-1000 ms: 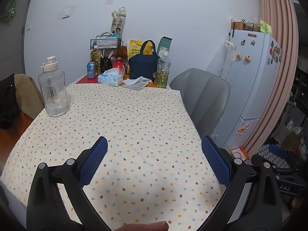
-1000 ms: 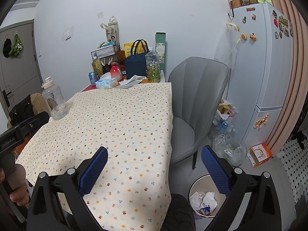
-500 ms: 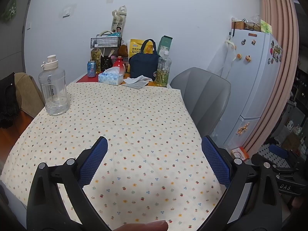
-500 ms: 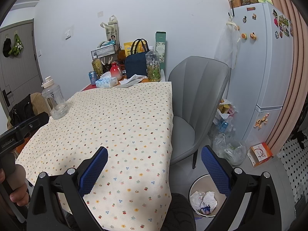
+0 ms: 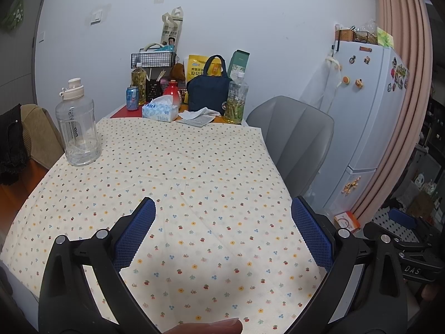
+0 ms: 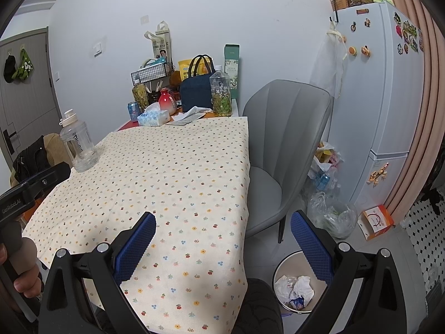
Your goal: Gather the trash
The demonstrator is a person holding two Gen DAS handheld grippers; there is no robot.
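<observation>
My left gripper hangs open over the near part of a table with a flower-print cloth, nothing between its blue pads. My right gripper is open too, held over the table's near right corner with nothing in it. On the floor to the right stands a round trash bin holding crumpled white paper. A crumpled white tissue lies at the table's far end beside a tissue box. The left gripper's body shows at the left edge of the right wrist view.
A large clear water jug stands on the left of the table. Bottles, a blue can, a navy bag and a wire rack crowd the far end. A grey chair, a white fridge and plastic bags are on the right.
The left wrist view has shifted slightly, with the table's far things a little lower in frame. The right wrist view is almost unchanged. Both grippers stay open.
</observation>
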